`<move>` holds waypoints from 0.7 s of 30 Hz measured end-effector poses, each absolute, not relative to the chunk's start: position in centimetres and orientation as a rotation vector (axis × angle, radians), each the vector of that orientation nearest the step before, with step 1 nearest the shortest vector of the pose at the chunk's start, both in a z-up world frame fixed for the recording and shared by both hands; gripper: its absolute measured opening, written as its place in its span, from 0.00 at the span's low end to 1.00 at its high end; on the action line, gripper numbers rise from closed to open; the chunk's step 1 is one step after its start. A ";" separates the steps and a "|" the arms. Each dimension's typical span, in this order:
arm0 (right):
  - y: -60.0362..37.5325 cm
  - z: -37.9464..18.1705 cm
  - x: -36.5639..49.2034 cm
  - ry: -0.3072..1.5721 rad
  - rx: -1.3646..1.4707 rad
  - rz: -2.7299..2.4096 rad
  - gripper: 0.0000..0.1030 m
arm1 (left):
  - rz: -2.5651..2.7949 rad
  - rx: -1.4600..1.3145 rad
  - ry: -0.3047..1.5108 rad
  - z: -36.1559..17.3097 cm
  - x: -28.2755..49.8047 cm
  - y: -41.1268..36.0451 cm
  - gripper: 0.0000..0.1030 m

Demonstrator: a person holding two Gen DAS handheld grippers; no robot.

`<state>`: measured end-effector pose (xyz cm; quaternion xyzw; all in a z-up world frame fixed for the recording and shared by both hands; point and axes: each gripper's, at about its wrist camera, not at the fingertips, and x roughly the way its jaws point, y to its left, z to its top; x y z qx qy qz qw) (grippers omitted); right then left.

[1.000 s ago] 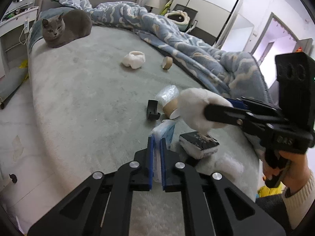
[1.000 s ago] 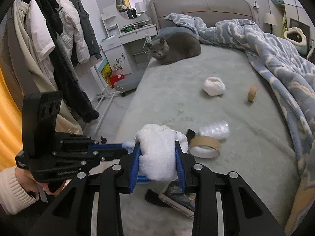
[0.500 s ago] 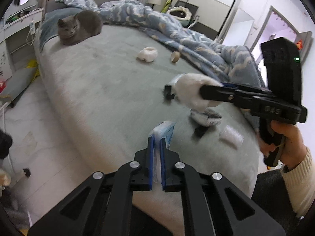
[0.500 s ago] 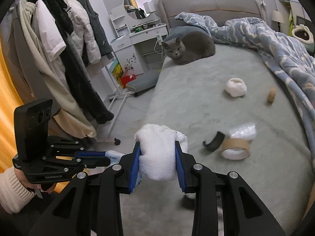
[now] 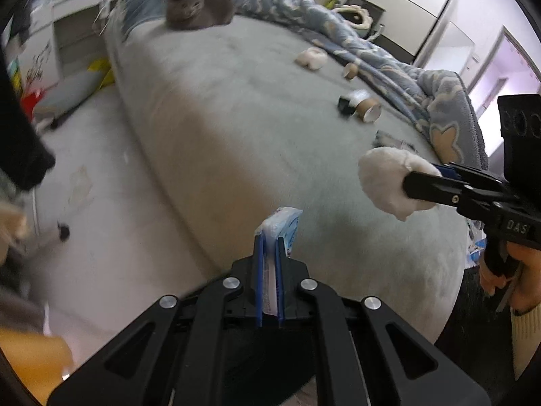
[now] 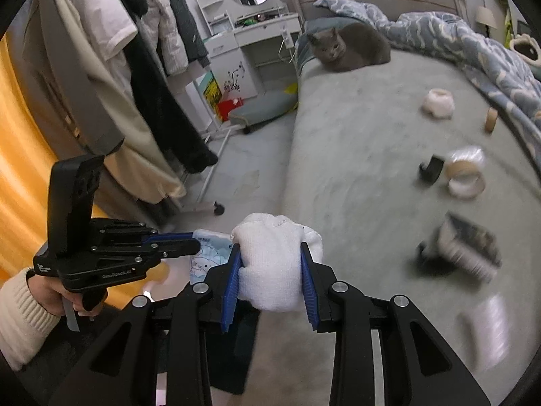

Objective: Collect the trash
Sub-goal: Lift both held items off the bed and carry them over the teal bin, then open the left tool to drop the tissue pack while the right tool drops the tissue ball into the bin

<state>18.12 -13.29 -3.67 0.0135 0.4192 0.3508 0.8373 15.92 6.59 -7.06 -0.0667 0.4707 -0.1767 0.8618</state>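
Already both tools are loaded. Nearest the bed's foot edge, the left hand-held gripper (image 5: 269, 264) is clenched on a thin blue-and-white tissue packet (image 5: 280, 225), which stands upright between the blue pads with its long axis pointing away from the handle. Just to its right, over the same edge of the bed (image 5: 236, 108), the right hand-held gripper (image 6: 270, 264) is closed partway around a white cloth wad (image 6: 270, 260), its jaws held apart by the wad's bulk.

With both full, the coming move probably turns on a drop-off spot, and no bin shows in either view, so I cannot say which way it lies.

What remains lies farther up the bed from the foot edge, all on the right gripper's side, so that hand is the nearer one for it. First comes a dark boxy item (image 6: 463, 247), blurred, and a pale smear (image 6: 487, 324) beside it that I cannot identify. Beyond those sit a black clip-like piece (image 6: 431, 169) touching or just beside a tape roll (image 6: 466, 179), lying flat, with crinkled clear plastic (image 6: 468, 155) behind it. Farther still are a white lump (image 6: 438, 99) and a small brown roll (image 6: 491, 120) near the blue duvet (image 6: 473, 44). At the head end a grey cat (image 6: 348, 47) lies watching.
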 end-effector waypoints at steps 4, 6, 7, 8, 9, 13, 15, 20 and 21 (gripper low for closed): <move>-11.5 -4.9 16.3 0.920 0.007 0.747 0.32 | -0.361 -0.167 1.025 -8.0 14.1 7.3 0.07; -10.5 -5.8 15.5 0.949 0.010 0.755 0.32 | -0.346 -0.185 1.046 -8.7 13.3 7.9 0.07; -10.2 -6.1 15.2 0.958 0.011 0.756 0.32 | -0.336 -0.191 1.058 -9.2 13.1 8.2 0.07; -9.8 -6.5 14.9 0.970 0.008 0.756 0.32 | -0.326 -0.193 1.071 -9.6 12.8 8.5 0.07; -9.5 -6.8 14.7 0.979 0.000 0.753 0.32 | -0.313 -0.190 1.084 -10.1 12.6 8.8 0.07; -7.7 -8.8 13.4 1.035 -0.056 0.723 0.32 | -0.273 -0.172 1.161 -12.9 12.0 10.1 0.07; -6.9 -9.8 12.8 1.062 -0.065 0.725 0.32 | -0.251 -0.156 1.198 -14.3 11.7 10.6 0.07; -4.4 -12.1 11.2 1.132 -0.106 0.744 0.32 | -0.223 -0.192 1.293 -17.3 11.2 12.0 0.07; -4.1 -12.4 11.2 1.144 -0.118 0.745 0.32 | -0.222 -0.199 1.307 -17.9 11.0 12.2 0.08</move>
